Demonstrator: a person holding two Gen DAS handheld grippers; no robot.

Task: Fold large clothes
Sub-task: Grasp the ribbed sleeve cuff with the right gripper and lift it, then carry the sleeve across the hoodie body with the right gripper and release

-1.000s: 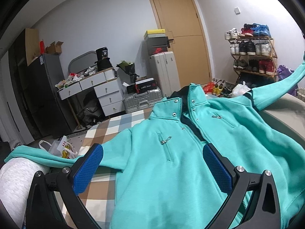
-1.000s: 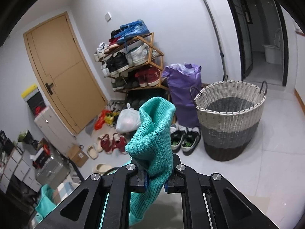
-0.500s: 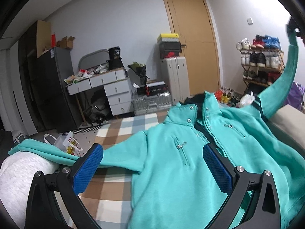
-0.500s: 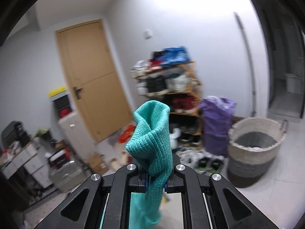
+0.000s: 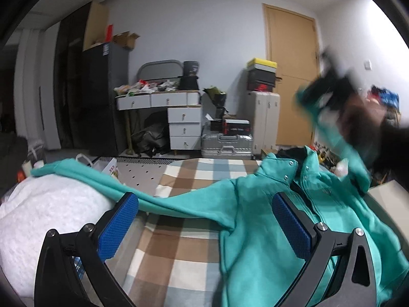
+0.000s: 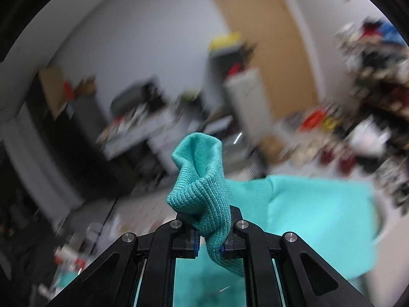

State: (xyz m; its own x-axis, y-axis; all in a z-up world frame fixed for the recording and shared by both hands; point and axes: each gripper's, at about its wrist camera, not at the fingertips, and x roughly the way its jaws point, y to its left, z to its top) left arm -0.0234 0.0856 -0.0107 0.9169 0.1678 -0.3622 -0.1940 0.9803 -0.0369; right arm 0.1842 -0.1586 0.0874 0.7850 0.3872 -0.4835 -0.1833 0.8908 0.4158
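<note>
my right gripper (image 6: 208,243) pinches the ribbed cuff (image 6: 202,179) of the jacket (image 5: 294,220) (soft, floppy, light); left gripper (image 5: 204,230) wide open, empty.

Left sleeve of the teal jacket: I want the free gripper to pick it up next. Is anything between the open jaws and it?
Nothing visible: the left gripper stands open, the left sleeve draped straight ahead over a white cushion.

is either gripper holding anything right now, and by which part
The right gripper is shut on the teal jacket's ribbed sleeve cuff. The left gripper is open, holding nothing.
</note>
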